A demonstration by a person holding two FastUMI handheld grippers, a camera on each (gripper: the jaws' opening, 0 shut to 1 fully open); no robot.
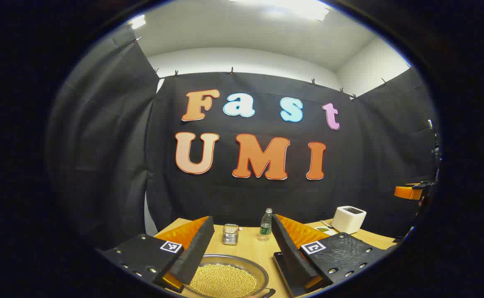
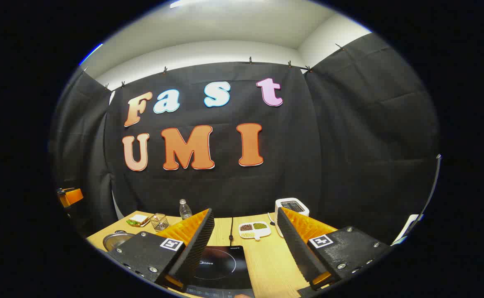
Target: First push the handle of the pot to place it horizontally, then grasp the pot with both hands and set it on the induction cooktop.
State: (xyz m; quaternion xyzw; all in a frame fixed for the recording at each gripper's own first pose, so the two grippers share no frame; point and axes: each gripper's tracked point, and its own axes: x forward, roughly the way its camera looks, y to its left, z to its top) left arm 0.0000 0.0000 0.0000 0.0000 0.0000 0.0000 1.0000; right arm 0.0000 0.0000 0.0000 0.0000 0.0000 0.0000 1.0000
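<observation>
The left gripper view is showing the pot (image 1: pixel 224 278) lying on the wooden desk (image 1: pixel 248 248) directly below the left tool (image 1: pixel 238 254), its shallow metal bowl filled with small yellow grains and a dark handle stub peeking out at its near right edge. Beyond it, a small glass jar (image 1: pixel 230 234) and a clear bottle (image 1: pixel 266 224) are standing near the back of the desk, and a white boxy appliance (image 1: pixel 348 219) is sitting off to the right.

The right gripper view is looking down on the black induction cooktop (image 2: pixel 221 267), which is lying flat on the desk just under the right tool (image 2: pixel 246 248), with its cord running toward the back wall. A divided white dish (image 2: pixel 254 229) of beans is resting just behind the cooktop, the white appliance (image 2: pixel 291 205) is standing behind that, and a sandwich (image 2: pixel 137 220) is lying at the far left. The pot's rim (image 2: pixel 116 240) is peeking out past the tool's left finger, well apart from the cooktop.

Both tools are spread wide apart, gripping nothing and touching nothing. Each is hovering above the desk, pointing forward toward the back wall and roughly level.
</observation>
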